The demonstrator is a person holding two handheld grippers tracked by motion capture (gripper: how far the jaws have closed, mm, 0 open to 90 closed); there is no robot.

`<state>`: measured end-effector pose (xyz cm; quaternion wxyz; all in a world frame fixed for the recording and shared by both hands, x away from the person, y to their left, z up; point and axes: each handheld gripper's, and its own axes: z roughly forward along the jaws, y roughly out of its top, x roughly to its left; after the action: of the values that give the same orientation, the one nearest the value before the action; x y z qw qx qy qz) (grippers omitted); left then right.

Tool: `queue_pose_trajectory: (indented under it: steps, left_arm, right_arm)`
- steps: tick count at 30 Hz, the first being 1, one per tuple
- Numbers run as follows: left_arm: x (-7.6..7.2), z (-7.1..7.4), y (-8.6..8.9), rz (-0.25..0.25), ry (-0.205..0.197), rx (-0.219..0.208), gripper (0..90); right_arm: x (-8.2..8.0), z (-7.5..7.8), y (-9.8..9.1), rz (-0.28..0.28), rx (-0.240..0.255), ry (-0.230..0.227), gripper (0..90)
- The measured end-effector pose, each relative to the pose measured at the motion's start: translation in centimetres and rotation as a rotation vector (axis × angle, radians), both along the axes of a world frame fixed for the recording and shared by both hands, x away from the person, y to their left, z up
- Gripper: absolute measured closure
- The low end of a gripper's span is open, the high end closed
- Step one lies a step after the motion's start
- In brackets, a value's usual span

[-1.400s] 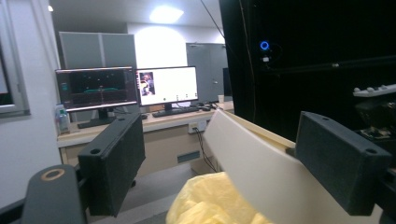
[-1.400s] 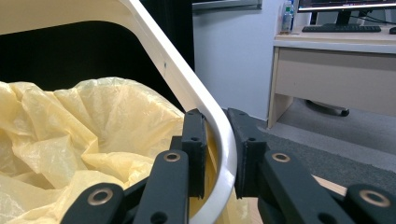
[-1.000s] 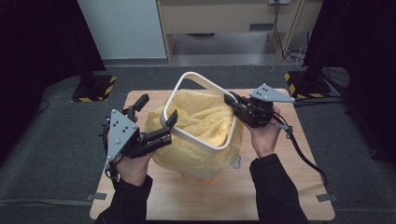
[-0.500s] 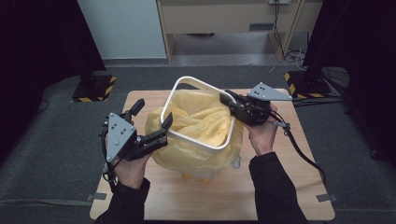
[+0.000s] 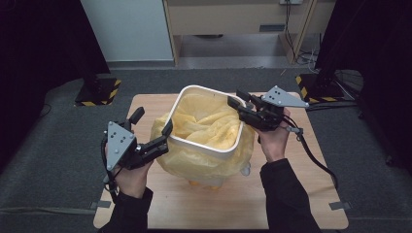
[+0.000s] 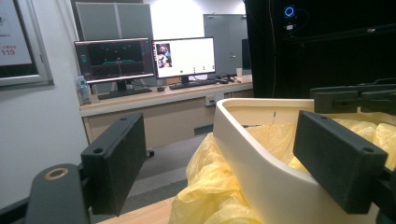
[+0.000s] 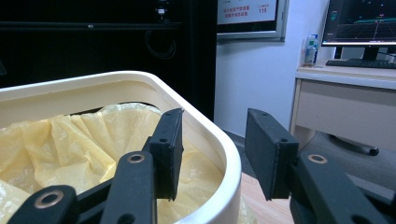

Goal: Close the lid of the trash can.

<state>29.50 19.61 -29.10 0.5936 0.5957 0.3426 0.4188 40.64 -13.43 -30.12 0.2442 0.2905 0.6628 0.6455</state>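
The bin [image 5: 209, 145] is cream-white, its rim plain and glossy. The bag [image 5: 209, 127] inside it and spilling over the sides is pale, see-through yellow. The bench [image 5: 301, 194] is light wood. Both hand-held grippers, left [image 5: 152, 130] and right [image 5: 236, 99], are matt black with grey plates. The floor [image 5: 58, 155] is dark grey carpet, with yellow-and-black striped bases [image 5: 97, 92] at ten and two o'clock.

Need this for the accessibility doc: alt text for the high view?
A person holds the left gripper and right gripper, both open, straddling opposite rims of a cream bin lined with a yellow bag, on a wooden table.
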Motion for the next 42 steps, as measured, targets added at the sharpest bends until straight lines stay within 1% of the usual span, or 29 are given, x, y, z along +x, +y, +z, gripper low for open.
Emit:
queue_pose_trajectory:
  steps: [1, 2, 3, 4, 5, 8, 11, 14, 17, 18, 21, 23, 26, 28, 30, 33, 35, 36, 37, 38, 40, 41, 42]
  left_arm:
    - [0.0, 0.0, 0.0, -0.003, 0.002, -0.002, 16.9]
    - [0.0, 0.0, 0.0, -0.007, 0.001, 0.000, 16.9]
    - [0.0, 0.0, 0.0, -0.007, 0.000, 0.002, 16.9]
    - [0.0, 0.1, -0.1, -0.014, -0.001, 0.001, 16.9]
    - [0.0, 0.1, -0.2, -0.017, 0.001, 0.007, 17.0]
    - [0.2, 0.4, -0.5, -0.017, 0.005, 0.016, 16.6]
    - [0.4, 0.6, -0.8, -0.025, 0.007, 0.023, 16.4]
    - [0.6, 0.6, -0.8, -0.027, 0.013, 0.022, 16.1]
    - [0.8, 0.4, -0.6, -0.030, 0.021, 0.013, 15.8]
    - [0.9, 0.4, -0.5, -0.033, 0.025, 0.004, 15.6]
    - [1.2, 0.7, -0.3, -0.035, 0.026, 0.002, 15.6]
    - [1.4, 1.0, -0.2, -0.048, 0.031, -0.011, 15.6]
    - [1.8, 1.2, -0.1, -0.048, 0.043, -0.012, 15.3]
    - [2.1, 1.2, -0.1, -0.051, 0.063, -0.011, 15.1]
    - [2.3, 0.9, -0.2, -0.054, 0.074, 0.001, 15.1]
    - [2.3, 0.4, -0.2, -0.064, 0.076, -0.019, 15.2]
    - [2.2, 0.2, -0.1, -0.070, 0.076, -0.031, 16.9]
    - [2.1, 0.2, 0.0, -0.062, 0.071, -0.028, 17.8]
    - [1.9, 0.2, 0.0, -0.048, 0.060, -0.015, 17.8]
    - [1.8, 0.2, 0.0, -0.039, 0.047, 0.005, 18.3]
    - [1.6, 0.2, 0.2, -0.027, 0.037, 0.019, 19.8]
    - [1.6, 0.1, 0.3, -0.029, 0.035, 0.011, 20.2]
    - [1.6, 0.0, 0.5, -0.033, 0.037, -0.007, 20.8]
  right_arm:
    - [0.1, 0.0, 0.1, 0.003, 0.004, 0.004, 58.3]
    - [0.2, 0.0, 0.1, 0.012, 0.008, 0.015, 64.8]
    - [0.2, -0.1, 0.2, 0.012, 0.007, 0.022, 68.3]
    - [0.2, -0.1, 0.3, -0.006, -0.019, 0.018, 73.7]
    - [0.2, -0.1, 0.3, -0.010, -0.032, 0.020, 73.7]
    - [0.4, -0.1, 0.3, -0.006, -0.039, 0.018, 74.3]
    - [0.6, 0.1, 0.4, 0.001, -0.063, 0.015, 74.5]
    - [0.9, 0.2, 0.5, 0.022, -0.077, 0.013, 74.8]
    - [0.9, 0.1, 0.7, 0.024, -0.088, 0.011, 75.0]
    - [1.0, 0.0, 0.7, 0.025, -0.088, 0.011, 75.1]
    - [1.1, -0.1, 0.8, 0.028, -0.093, 0.009, 75.2]
    - [1.2, -0.2, 0.8, 0.034, -0.092, 0.011, 75.3]
    - [1.4, -0.3, 0.7, 0.046, -0.091, 0.006, 75.7]
    - [1.5, -0.4, 0.6, 0.057, -0.090, -0.001, 76.0]
    - [1.6, -0.5, 0.5, 0.069, -0.091, 0.001, 76.2]
    - [1.7, -0.5, 0.4, 0.072, -0.097, 0.005, 76.1]
    - [1.6, -0.6, 0.4, 0.071, -0.089, 0.004, 75.7]
    - [1.6, -0.6, 0.5, 0.067, -0.080, 0.001, 75.0]
    - [1.6, -0.7, 0.6, 0.061, -0.075, -0.005, 73.0]
    - [1.6, -0.7, 0.7, 0.059, -0.066, -0.008, 69.1]
    - [1.6, -0.8, 0.8, 0.055, -0.039, -0.003, 58.9]
    - [1.7, -0.8, 0.9, 0.057, -0.027, 0.002, 58.2]
    - [1.7, -0.8, 1.0, 0.062, -0.015, 0.009, 56.9]
